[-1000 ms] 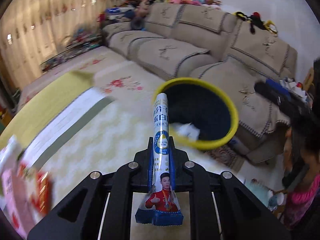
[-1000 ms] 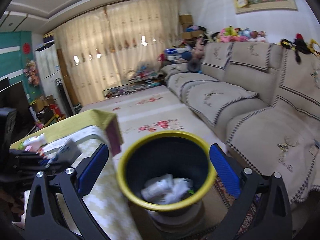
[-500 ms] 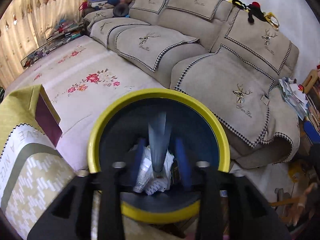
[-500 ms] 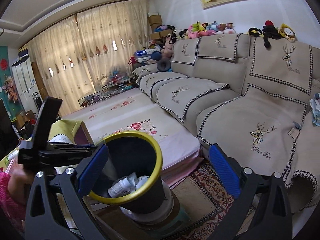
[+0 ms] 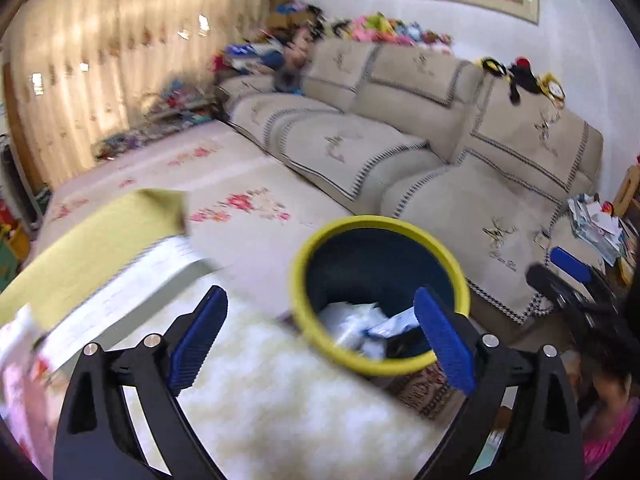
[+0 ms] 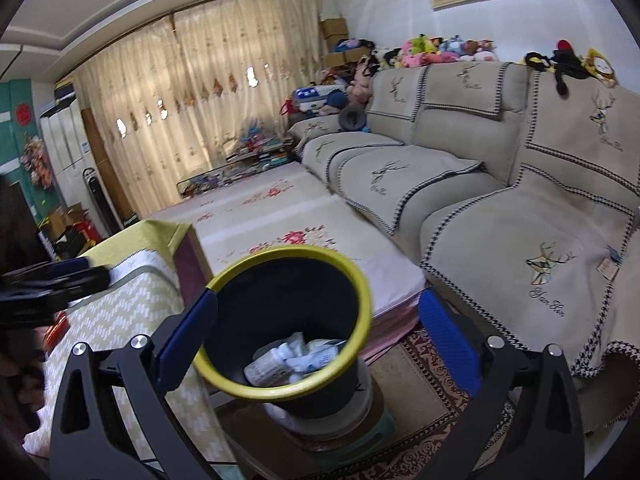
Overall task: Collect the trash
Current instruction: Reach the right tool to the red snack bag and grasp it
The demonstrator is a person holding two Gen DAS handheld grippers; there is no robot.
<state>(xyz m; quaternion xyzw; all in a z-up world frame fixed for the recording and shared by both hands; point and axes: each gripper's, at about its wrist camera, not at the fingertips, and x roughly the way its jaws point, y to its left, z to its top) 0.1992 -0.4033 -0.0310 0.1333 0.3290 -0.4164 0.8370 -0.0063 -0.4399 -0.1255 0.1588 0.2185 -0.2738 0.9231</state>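
Trash (image 6: 294,358) lies inside the yellow-rimmed bin (image 6: 362,280), which we see clearly only in the right wrist view; our left claw (image 5: 320,338), blurred, has just been opening and stands wide apart, empty, while our right claw (image 6: 316,342) gapes around the bin without touching

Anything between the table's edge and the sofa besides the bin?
Right wrist view: the floral mat and, nearer, a patterned rug under the bin, between the table and sofa.
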